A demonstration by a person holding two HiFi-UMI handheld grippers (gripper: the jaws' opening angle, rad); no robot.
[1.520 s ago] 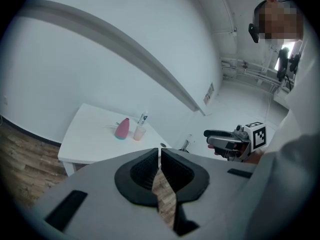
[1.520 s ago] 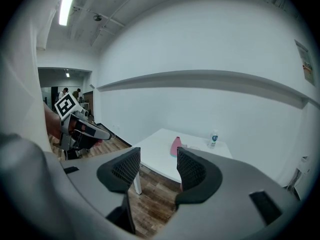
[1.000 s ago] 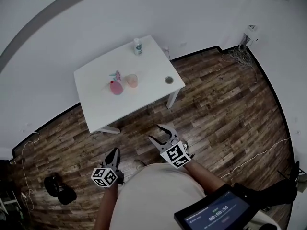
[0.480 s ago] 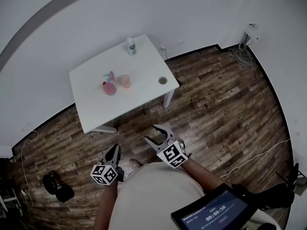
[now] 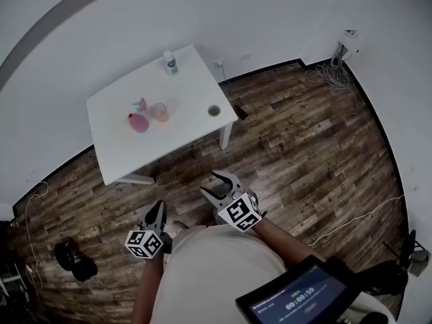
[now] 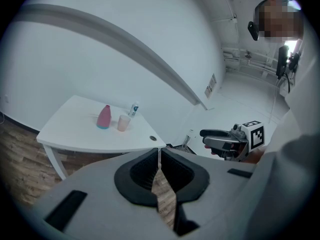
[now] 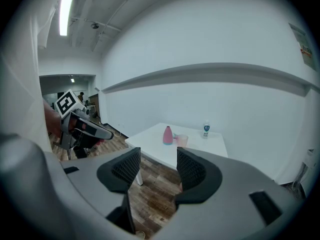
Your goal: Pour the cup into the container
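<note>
L hand-held gripper (image 5: 158,212) clenched, empty, R hand-held gripper (image 5: 220,188) released, nothing btwn jaws, tabletop (image 5: 192,90) w/ cup (image 5: 160,112) beside pink bottle (image 5: 138,122), well ahead of both

White table (image 5: 192,86), pink bottle (image 5: 138,122), peach cup (image 5: 160,112), brown plank floor (image 5: 304,147).

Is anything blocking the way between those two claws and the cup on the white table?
Nothing visible. Only wooden floor lies between the left gripper, the right gripper and the table. The cup stands beside a pink bottle.
</note>
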